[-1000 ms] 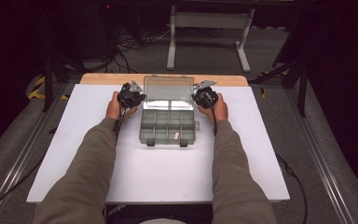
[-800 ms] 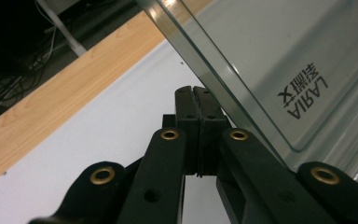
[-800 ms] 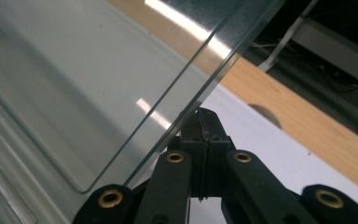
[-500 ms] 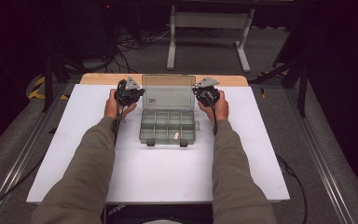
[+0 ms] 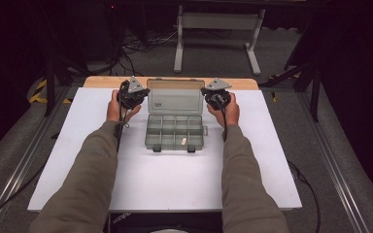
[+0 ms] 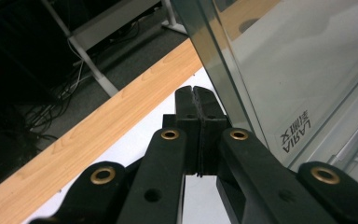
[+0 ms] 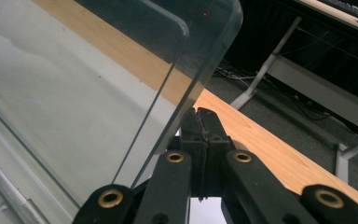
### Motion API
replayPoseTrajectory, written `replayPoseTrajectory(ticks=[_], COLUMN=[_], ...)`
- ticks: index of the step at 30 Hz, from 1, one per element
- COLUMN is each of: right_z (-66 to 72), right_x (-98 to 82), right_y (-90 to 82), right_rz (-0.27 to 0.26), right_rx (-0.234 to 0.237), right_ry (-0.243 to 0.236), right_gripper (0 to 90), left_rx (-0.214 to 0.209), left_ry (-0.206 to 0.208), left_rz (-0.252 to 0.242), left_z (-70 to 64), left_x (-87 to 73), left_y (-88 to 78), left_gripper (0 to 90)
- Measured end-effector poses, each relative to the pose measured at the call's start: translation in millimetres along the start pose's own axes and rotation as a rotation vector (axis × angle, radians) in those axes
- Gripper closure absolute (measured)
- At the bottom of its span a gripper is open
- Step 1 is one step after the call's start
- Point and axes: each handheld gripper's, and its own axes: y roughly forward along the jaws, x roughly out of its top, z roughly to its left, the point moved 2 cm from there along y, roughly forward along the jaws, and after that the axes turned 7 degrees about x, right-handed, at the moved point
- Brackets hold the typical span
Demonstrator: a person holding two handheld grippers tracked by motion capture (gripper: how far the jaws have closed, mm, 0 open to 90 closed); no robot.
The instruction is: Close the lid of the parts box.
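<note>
1. Organizer box (image 5: pixel 175 132) — on the white table (image 5: pixel 175 184), centred between the hands; its clear lid (image 5: pixel 176 97) is raised, leaning toward the far edge.
2. Left gripper (image 6: pixel 196 100) — jaws pressed together, holding nothing, just beside the lid's left edge (image 6: pixel 223 70).
3. Right gripper (image 7: pixel 199 122) — jaws likewise together and empty, tips at the lid's right edge (image 7: pixel 186 93).
4. Risk — the lid rests against closed jaws and is not clamped; uneven pushing could let one side slip off, so the lid drops back onto the compartments (image 5: pixel 175 130).
5. Risk — a hard push may slide the light box toward the wooden strip (image 5: pixel 107 81).
</note>
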Motion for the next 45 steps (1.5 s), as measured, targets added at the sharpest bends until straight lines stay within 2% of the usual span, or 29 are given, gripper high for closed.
replayPoseTrajectory(ticks=[5,18,27,35,45], right_z=[1.5,4.1,7.1,8.4,11.6], right_x=[3.4,11.1,15.4,18.9,21.4], right_y=[-3.6,-18.4,-26.7,-34.8,-44.7], right_rz=[-0.007,-0.033,-0.045,-0.047,-0.055], right_rx=[-0.009,-0.018,-0.022,-0.028,-0.021], right_ry=[-0.010,-0.022,-0.035,-0.048,-0.050], right_gripper=[90.0,90.0,90.0,90.0,90.0], left_rx=[0.010,0.045,0.049,0.062,0.051], left_ry=[0.001,0.036,0.050,0.065,0.079], left_rz=[-0.010,-0.027,-0.042,-0.033,-0.030], left_z=[0.2,1.9,1.4,0.3,-2.3], left_x=[3.7,16.4,22.5,26.9,28.8], left_y=[-4.3,-22.2,-30.0,-36.7,-44.6], left_gripper=[90.0,90.0,90.0,90.0,90.0])
